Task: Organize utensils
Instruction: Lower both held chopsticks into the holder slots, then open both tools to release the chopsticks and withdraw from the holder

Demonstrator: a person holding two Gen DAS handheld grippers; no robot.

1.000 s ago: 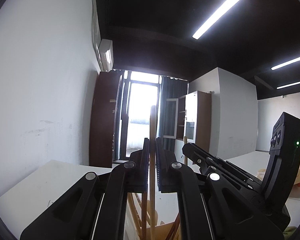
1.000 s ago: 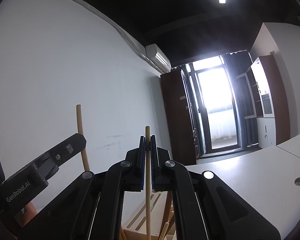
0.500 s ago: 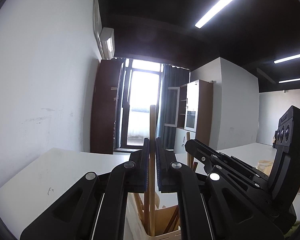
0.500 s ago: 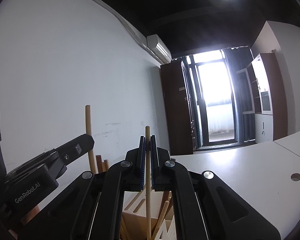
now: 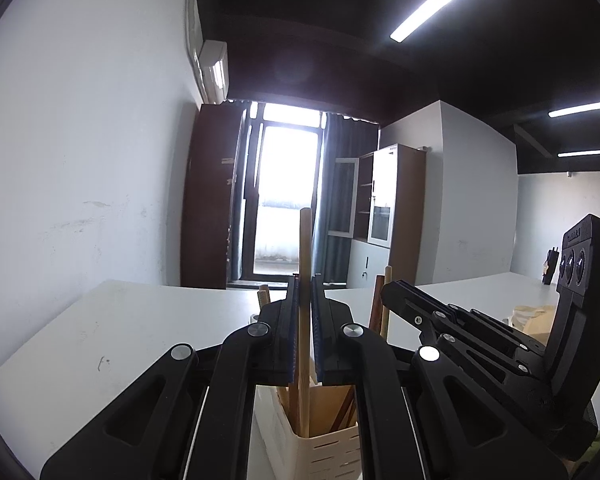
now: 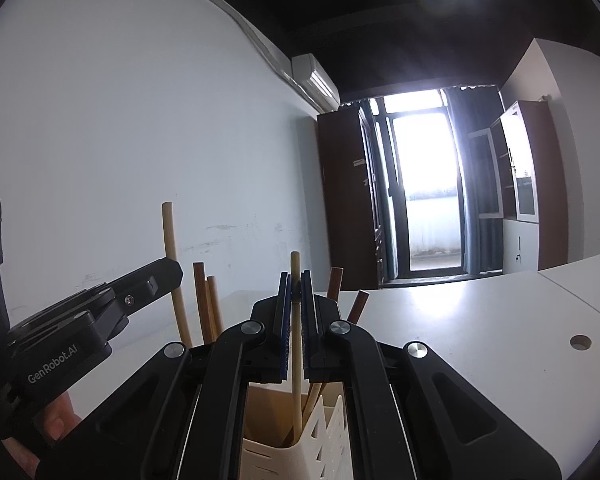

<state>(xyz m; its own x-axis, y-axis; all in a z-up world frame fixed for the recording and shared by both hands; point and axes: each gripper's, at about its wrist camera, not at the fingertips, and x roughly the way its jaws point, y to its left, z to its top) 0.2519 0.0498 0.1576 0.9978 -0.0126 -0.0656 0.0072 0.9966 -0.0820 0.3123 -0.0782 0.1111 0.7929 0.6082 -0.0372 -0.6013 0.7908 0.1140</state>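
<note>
Smooth white table (image 5: pixel 132 320) underneath, carrying a cream slotted plastic holder (image 5: pixel 320 448) crowded with round wooden sticks, more of its rim in sight than a second ago. Left gripper (image 5: pixel 305 320) clamped on a tan wooden utensil handle (image 5: pixel 305 248), upright, lower end inside the holder; right gripper (image 6: pixel 295 312) pinching a thinner pale stick (image 6: pixel 295 268), likewise reaching down into the holder. Both lower than a second ago, sticks deeper among the others.

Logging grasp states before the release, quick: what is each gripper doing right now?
Left gripper: shut on a wooden stick standing in the cream holder.
Right gripper: shut on a pale stick over the same holder.
</note>
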